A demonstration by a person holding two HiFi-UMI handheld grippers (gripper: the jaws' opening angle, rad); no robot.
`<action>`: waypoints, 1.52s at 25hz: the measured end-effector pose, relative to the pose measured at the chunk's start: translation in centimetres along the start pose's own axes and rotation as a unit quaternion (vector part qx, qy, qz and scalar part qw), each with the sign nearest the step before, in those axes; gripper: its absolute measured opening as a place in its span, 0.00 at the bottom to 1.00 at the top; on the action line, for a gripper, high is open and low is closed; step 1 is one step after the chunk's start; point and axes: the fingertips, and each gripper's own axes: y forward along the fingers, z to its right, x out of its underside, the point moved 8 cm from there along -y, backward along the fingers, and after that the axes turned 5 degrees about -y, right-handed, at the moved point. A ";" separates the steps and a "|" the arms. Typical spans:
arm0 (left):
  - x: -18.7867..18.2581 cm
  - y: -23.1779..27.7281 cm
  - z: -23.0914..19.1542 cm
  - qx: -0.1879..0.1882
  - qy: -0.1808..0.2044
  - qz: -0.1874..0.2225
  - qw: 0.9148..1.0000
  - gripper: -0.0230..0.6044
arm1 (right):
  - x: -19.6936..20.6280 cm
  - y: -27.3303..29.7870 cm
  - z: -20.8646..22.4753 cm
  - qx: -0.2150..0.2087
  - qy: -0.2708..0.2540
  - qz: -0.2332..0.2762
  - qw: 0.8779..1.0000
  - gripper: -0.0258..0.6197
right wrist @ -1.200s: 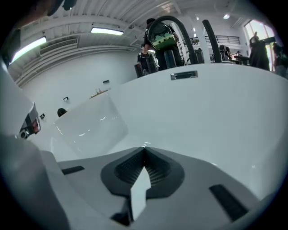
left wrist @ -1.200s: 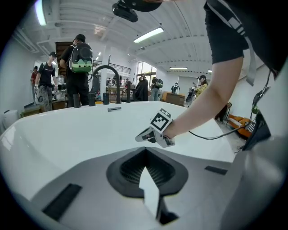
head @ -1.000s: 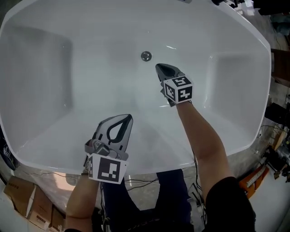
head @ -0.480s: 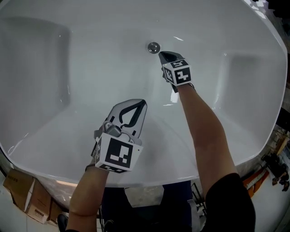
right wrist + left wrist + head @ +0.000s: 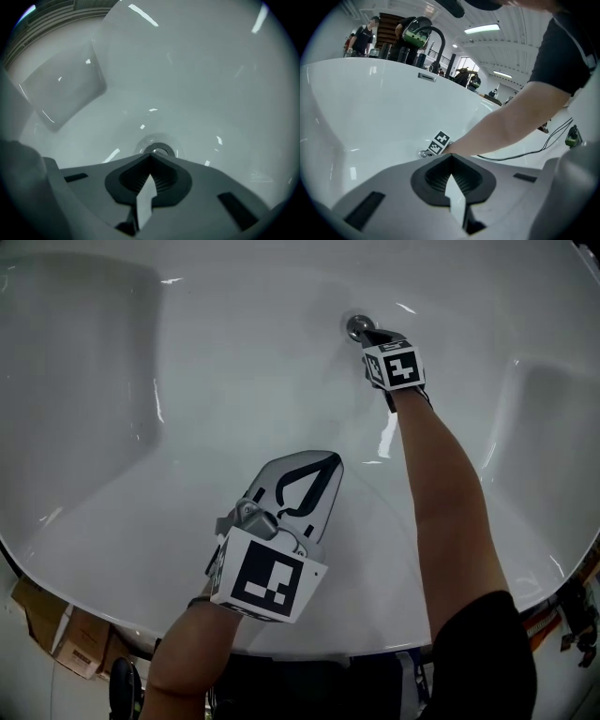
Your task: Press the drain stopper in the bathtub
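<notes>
The round chrome drain stopper (image 5: 356,326) sits in the floor of the white bathtub (image 5: 187,409). My right gripper (image 5: 373,334) is shut, and its tip meets the stopper's near edge. In the right gripper view the stopper (image 5: 157,151) shows just past the closed tip of the right gripper (image 5: 151,155). My left gripper (image 5: 323,463) is shut on nothing and hovers over the tub's near slope, well short of the drain. In the left gripper view the left gripper (image 5: 451,157) points toward the stopper (image 5: 423,153) and the right gripper's marker cube (image 5: 438,142).
The tub's near rim (image 5: 122,632) runs below my left hand. Cardboard boxes (image 5: 56,634) stand on the floor at lower left. My right forearm (image 5: 441,484) stretches across the tub. A black faucet (image 5: 433,40) and people stand beyond the far rim.
My right gripper has reached forward from short of the drain until its tip meets the stopper. The left gripper has come a little forward and right, still shut.
</notes>
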 end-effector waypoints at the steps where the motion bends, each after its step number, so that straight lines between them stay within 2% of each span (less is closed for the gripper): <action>1: -0.1 0.1 0.1 0.000 -0.001 0.002 1.000 0.05 | 0.2 0.6 0.0 0.000 0.000 -0.002 1.000 0.06; 5: 0.3 0.6 0.5 0.005 0.010 -0.002 1.000 0.05 | 0.9 2.4 0.5 0.003 -0.002 -0.012 1.000 0.06; 10: 0.4 0.7 -0.3 0.011 -0.036 -0.001 0.999 0.05 | 0.4 3.3 1.1 0.004 0.002 -0.022 1.000 0.06; 14: -0.6 0.3 -0.8 0.014 0.000 -0.002 1.000 0.05 | -0.2 3.0 1.3 0.004 -0.004 -0.028 1.000 0.06; 19: -0.8 -0.2 -1.0 0.014 0.003 0.001 1.000 0.05 | -1.3 2.7 0.8 0.009 -0.025 -0.060 0.998 0.06; 28: -0.8 0.1 -0.9 0.018 0.003 0.000 1.000 0.05 | -1.1 3.1 1.1 0.007 -0.014 -0.071 0.997 0.06; 34: -1.6 -0.1 -0.7 0.023 0.018 0.008 1.000 0.05 | -1.4 3.2 1.1 0.012 -0.019 -0.069 0.997 0.06; 36: -1.3 0.1 -0.8 0.016 0.024 0.010 1.000 0.05 | -1.3 3.2 1.2 0.014 -0.005 -0.069 0.997 0.06; 38: -0.7 0.3 -1.1 0.002 0.027 0.010 1.000 0.05 | -1.3 2.4 1.4 0.019 0.042 -0.049 0.998 0.06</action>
